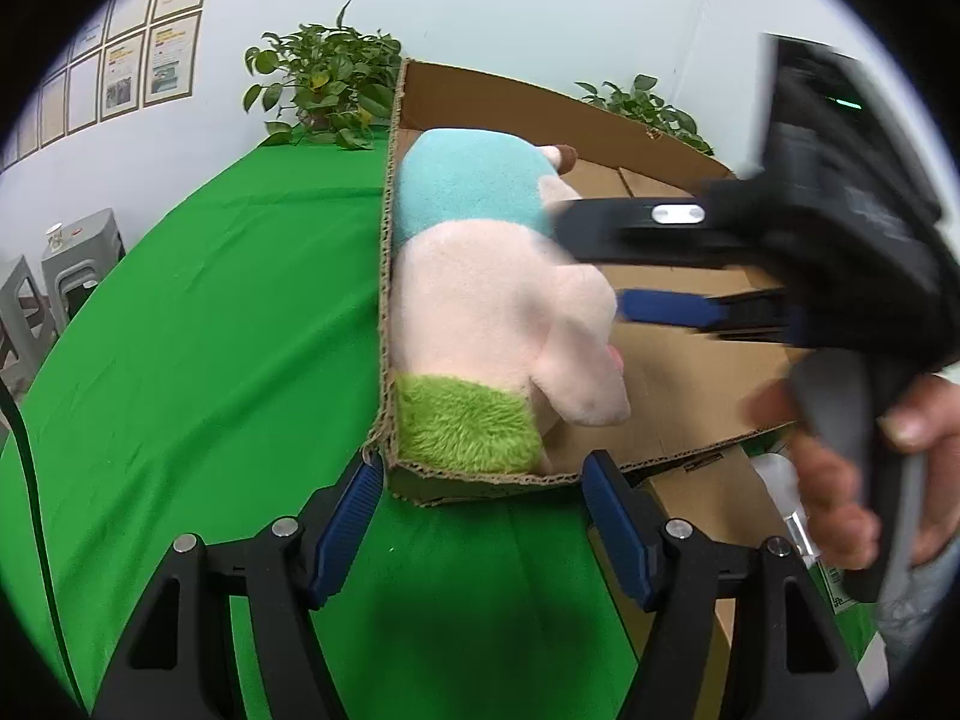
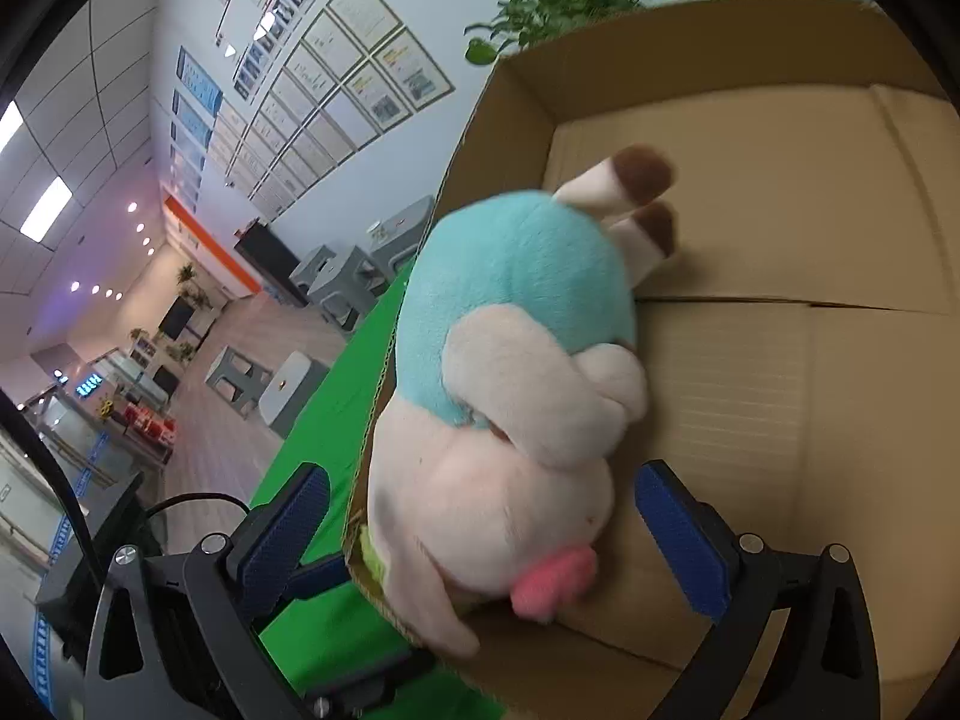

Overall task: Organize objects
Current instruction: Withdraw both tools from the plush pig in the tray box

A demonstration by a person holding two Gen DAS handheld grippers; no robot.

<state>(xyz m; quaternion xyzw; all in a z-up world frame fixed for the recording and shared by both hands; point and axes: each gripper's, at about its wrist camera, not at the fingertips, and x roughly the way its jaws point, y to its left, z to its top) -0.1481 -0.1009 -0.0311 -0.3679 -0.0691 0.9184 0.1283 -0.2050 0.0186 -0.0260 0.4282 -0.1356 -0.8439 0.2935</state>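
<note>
Left wrist view: the plush pig point(image 1: 498, 312) lies in the cardboard box point(image 1: 678, 384), against its left wall. The left claw point(image 1: 483, 516) hangs partly open and empty at the box's near corner; I'd keep it steadying that corner. The right claw point(image 1: 591, 264), held by a hand point(image 1: 864, 480), reaches in from the right. The green worktop point(image 1: 198, 348) runs back to potted plants point(image 1: 324, 84).

Right wrist view: the right claw point(image 2: 480, 540) gapes wide around the pig's head, pads not pressing. If letting go, I'd draw straight back without snagging an ear. Framed notices point(image 2: 360, 60) line the far wall.
</note>
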